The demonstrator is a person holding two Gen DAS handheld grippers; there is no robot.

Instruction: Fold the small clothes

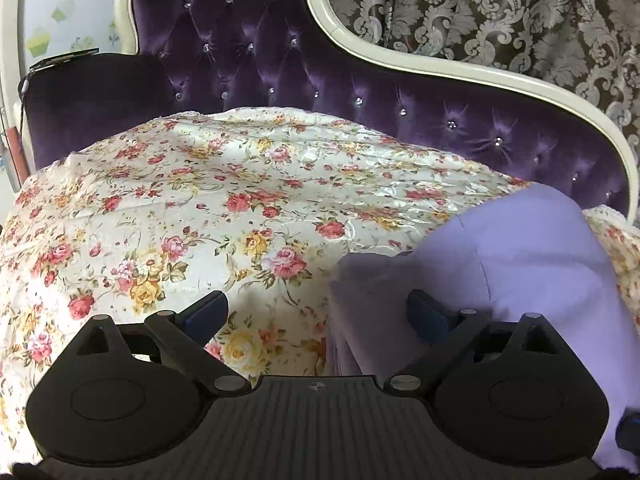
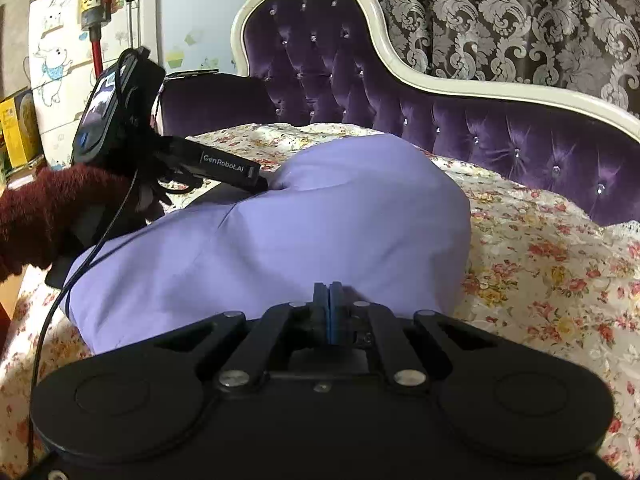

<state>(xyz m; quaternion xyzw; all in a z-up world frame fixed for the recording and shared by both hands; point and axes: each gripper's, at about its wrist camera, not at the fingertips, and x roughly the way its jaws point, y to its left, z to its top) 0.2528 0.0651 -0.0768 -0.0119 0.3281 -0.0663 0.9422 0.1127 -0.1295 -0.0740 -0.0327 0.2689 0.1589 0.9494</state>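
Lilac garment (image 2: pixel 304 232) on floral bedspread (image 1: pixel 200 208), purple tufted headboard (image 1: pixel 280 60) behind

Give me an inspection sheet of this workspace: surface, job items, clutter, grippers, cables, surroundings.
Surface: floral bedspread over the seat, wrinkled.
Job's things: lavender garment lying on the bedspread, bulging, with a crease line showing.
Clutter: nothing seen on the bedspread.
Grippers: left hand-held gripper open, one finger over the garment's edge, the other over bare bedspread; right hand-held gripper shut at the garment's near edge, fabric between the pads not clearly visible.
Cables: black cable hanging from the left unit across the garment's corner.
Surroundings: purple tufted sofa back with cream frame, damask curtain, cartoon-printed drawers, stick vacuum.
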